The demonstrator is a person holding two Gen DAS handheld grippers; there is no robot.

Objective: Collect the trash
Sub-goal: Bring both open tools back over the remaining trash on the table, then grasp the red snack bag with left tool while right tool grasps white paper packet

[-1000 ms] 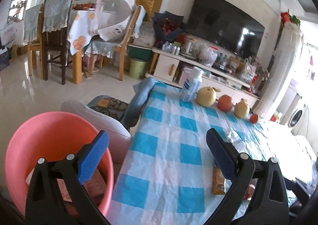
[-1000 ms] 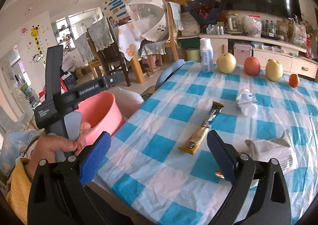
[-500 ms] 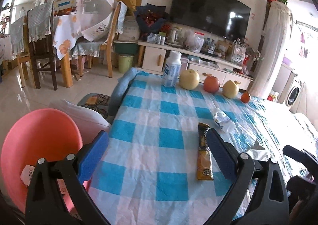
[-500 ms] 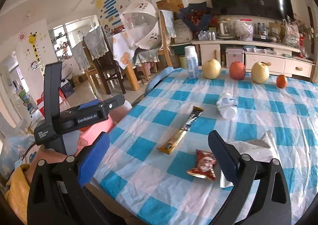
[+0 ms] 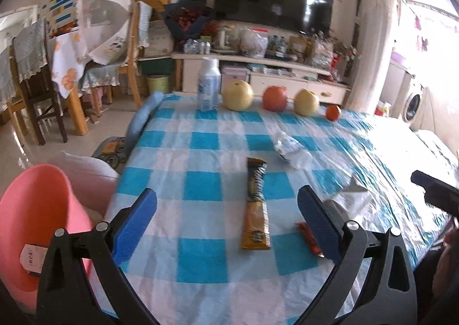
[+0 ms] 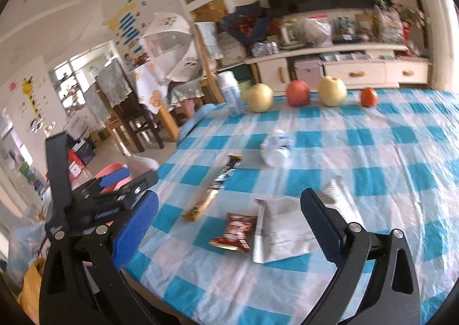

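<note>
Hovering above the near edge of a bench point(image 5: 200, 190) covered in a blue and white checked cloth, the left gripper point(image 5: 226, 221) has its 2 blue-padded fingers point(image 5: 134, 223) spread wide and released, holding nothing. The right gripper point(image 6: 228, 226) is likewise released, its fingers point(image 6: 322, 227) apart above the cloth with nothing between them.

4 pieces of trash lie on the bench. A long yellow and black snack wrapper point(image 5: 256, 204) lies flat near the middle, lengthwise away from the left camera. Just beside it, toward the right, is a small red snack packet point(image 6: 235, 231), and touching that packet's right side is a flattened silver and white foil bag point(image 6: 282, 229). Farther back lies a crushed clear plastic bottle point(image 6: 276, 148) on its side, apart from the wrappers.

Along the far edge stand a white bottle point(image 5: 209, 84), upright, then a yellow pear point(image 5: 238, 95), a red apple point(image 5: 274, 98), another yellow pear point(image 5: 306, 101) and a small orange fruit point(image 5: 333, 112) in a row.

A pink bin point(image 5: 37, 219) sits off the bench at its left side, below the edge, with a paper label inside. In the right camera's view the left gripper's black body appears at the left, beside the bench edge.
</note>
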